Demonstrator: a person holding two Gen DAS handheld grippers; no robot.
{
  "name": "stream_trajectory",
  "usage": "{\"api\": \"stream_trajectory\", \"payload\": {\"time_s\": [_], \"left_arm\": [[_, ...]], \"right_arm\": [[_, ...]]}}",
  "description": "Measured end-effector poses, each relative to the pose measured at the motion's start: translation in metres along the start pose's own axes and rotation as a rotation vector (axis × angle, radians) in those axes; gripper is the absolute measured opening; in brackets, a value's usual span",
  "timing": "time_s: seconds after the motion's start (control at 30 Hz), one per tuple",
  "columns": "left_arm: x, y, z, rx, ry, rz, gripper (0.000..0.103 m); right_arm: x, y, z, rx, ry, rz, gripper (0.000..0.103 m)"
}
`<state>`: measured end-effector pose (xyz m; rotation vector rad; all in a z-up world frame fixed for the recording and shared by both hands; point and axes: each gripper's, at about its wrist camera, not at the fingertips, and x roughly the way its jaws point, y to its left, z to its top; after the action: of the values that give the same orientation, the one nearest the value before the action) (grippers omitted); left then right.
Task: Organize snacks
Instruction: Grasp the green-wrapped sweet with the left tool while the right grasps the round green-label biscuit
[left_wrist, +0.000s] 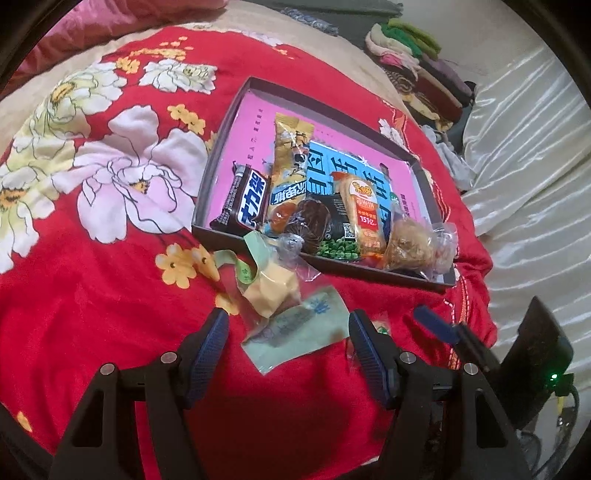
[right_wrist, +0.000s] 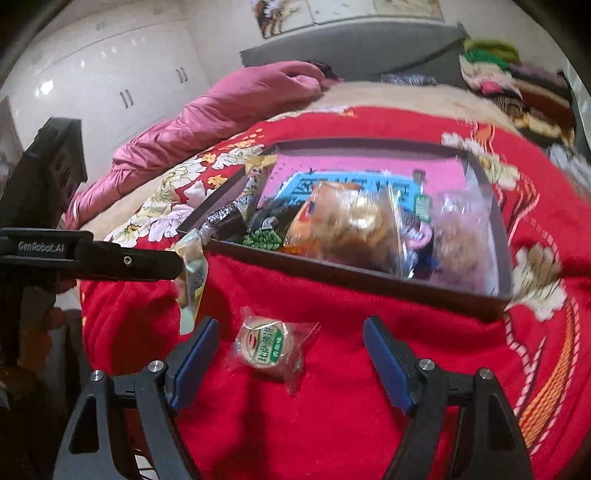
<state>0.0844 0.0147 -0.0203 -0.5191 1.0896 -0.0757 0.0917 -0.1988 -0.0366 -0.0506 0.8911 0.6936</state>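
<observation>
A shallow dark box (left_wrist: 424, 181) with a pink floor lies on a red flowered blanket (left_wrist: 92, 295) that covers the bed. Inside it, along the near wall, the snacks lie side by side: a dark chocolate bar (left_wrist: 245, 203), a long yellow packet (left_wrist: 288, 173), a round dark cake in clear wrap (left_wrist: 308, 221), a black bag with green peas (left_wrist: 338, 236), an orange biscuit pack (left_wrist: 364, 210) and a clear bag of pale round cakes (left_wrist: 410, 243) at the right corner.

Outside the box, on the blanket, lie three more snacks. A yellow cake in a pale green wrapper (left_wrist: 271, 288) rests just beside the near wall of the box, and a flat pale green packet (left_wrist: 295, 332) lies next to it, closer to the camera. The left gripper (left_wrist: 286, 328) hangs over this flat packet with its jaws standing wide open and holding nothing; the packet lies between them, but the pads do not press on it.

The right gripper (right_wrist: 290, 336) is also wide open and empty. Between its jaws, on the blanket, lies a small round cake with a green label (right_wrist: 267, 349), apart from both pads. The right view is blurred, so the contents of the box there are hard to tell apart. A pink quilt (right_wrist: 221, 114) lies behind, and folded clothes (left_wrist: 417, 74) are stacked beyond the bed.
</observation>
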Motion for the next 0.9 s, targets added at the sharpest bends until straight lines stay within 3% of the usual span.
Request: {"api": "stream_trajectory", "payload": {"time_s": [0.23, 0.67, 0.77, 0.9], "left_arm": [[0.01, 0.009, 0.003, -0.079, 0.016, -0.024, 0.069], [0.035, 0.012, 0.012, -0.176, 0.04, -0.06, 0.069], [0.04, 0.011, 0.014, -0.194, 0.032, -0.056, 0.065], [0.044, 0.015, 0.016, -0.2, 0.038, -0.037, 0.048]], "right_arm": [[0.024, 0.015, -0.005, -0.021, 0.063, -0.006, 0.078], [0.037, 0.027, -0.005, -0.191, 0.08, -0.115, 0.045], [0.035, 0.025, -0.005, -0.196, 0.082, -0.114, 0.044], [0.03, 0.019, -0.002, -0.18, 0.07, -0.085, 0.044]]}}
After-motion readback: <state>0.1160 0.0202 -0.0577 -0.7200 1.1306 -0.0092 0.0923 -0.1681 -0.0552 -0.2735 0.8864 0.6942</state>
